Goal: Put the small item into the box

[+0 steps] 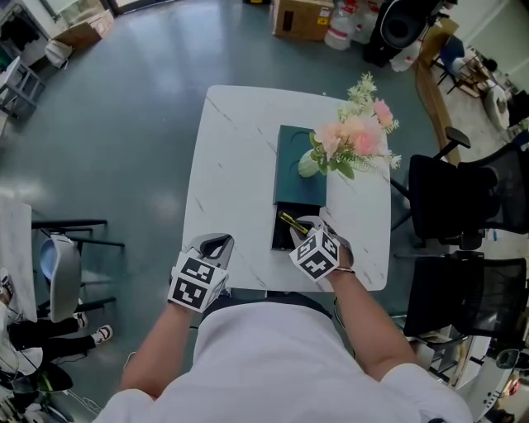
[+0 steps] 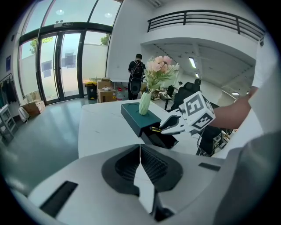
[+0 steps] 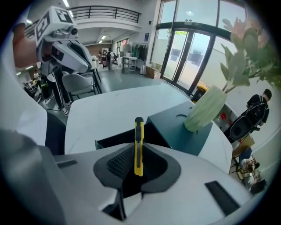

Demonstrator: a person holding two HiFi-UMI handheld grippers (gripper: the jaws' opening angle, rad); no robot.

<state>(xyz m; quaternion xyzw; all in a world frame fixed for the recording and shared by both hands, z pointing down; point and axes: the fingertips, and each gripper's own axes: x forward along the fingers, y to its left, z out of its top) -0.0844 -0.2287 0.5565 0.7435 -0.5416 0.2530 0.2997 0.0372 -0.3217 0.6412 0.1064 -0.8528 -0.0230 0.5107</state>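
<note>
A dark green box (image 1: 297, 178) lies on the white table (image 1: 231, 165), its black drawer (image 1: 283, 235) pulled out toward me. My right gripper (image 1: 304, 223) is shut on a yellow utility knife (image 1: 291, 221) and holds it just above the open drawer. In the right gripper view the knife (image 3: 138, 145) stands upright between the pads, with the drawer (image 3: 115, 139) and box (image 3: 175, 127) beyond it. My left gripper (image 1: 216, 243) hovers at the table's near edge, left of the box, shut and empty (image 2: 140, 151).
A pale green vase (image 1: 307, 165) of pink flowers (image 1: 355, 136) stands on the box lid. Black chairs (image 1: 463, 202) crowd the table's right side; another chair (image 1: 62, 273) stands at the left. Cardboard boxes (image 1: 302, 16) sit on the far floor. A person (image 2: 137, 79) stands far off.
</note>
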